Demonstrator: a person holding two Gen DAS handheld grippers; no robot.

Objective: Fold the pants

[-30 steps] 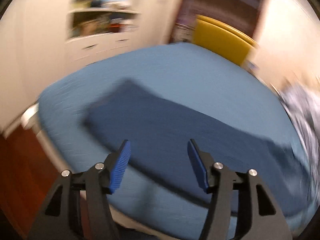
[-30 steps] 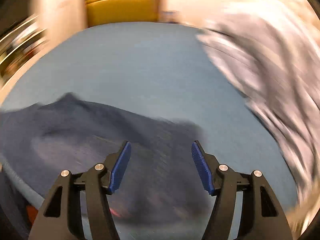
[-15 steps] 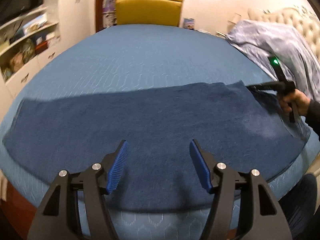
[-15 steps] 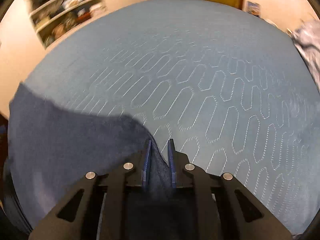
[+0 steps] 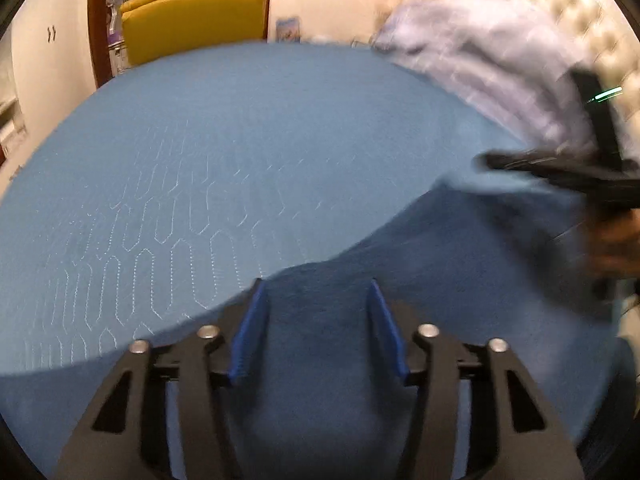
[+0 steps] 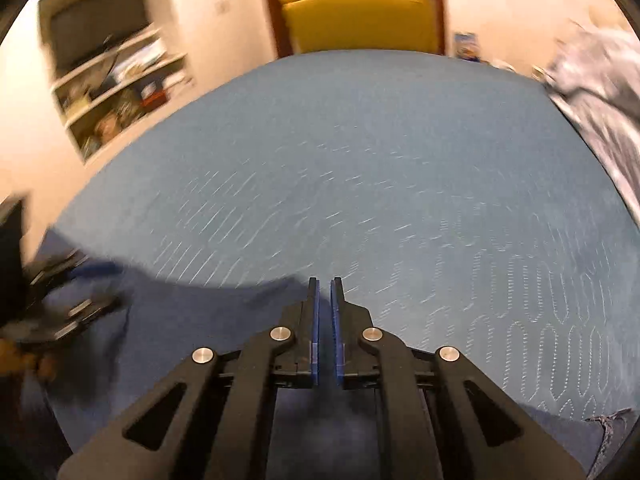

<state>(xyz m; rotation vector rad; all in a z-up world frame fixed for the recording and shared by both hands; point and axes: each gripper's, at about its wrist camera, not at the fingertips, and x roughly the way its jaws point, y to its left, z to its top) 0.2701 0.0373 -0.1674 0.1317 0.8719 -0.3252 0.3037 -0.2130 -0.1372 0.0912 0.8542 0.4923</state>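
Observation:
Dark blue pants (image 5: 460, 264) lie on the blue quilted bed cover (image 5: 200, 152). My left gripper (image 5: 317, 286) is over the pants' far edge. Its jaws are closing, the blue pads still stand apart, and the cloth lies between them. My right gripper (image 6: 325, 282) is shut on the pants (image 6: 180, 328) at their edge. In the left wrist view the right gripper (image 5: 504, 162) shows blurred at the right, held by a hand (image 5: 616, 240), with the cloth raised up to it. In the right wrist view the left gripper (image 6: 68, 284) is a blur at the left edge.
A pale patterned blanket (image 5: 492, 56) is heaped on the right side of the bed, before a tufted headboard (image 5: 596, 20). A yellow chair (image 6: 360, 16) stands beyond the bed's far edge. Open shelves (image 6: 116, 80) line the wall at the left.
My right gripper went from open to shut on the pants' edge and lifted it. My left gripper swung across the pants to their far edge, and its jaws have narrowed.

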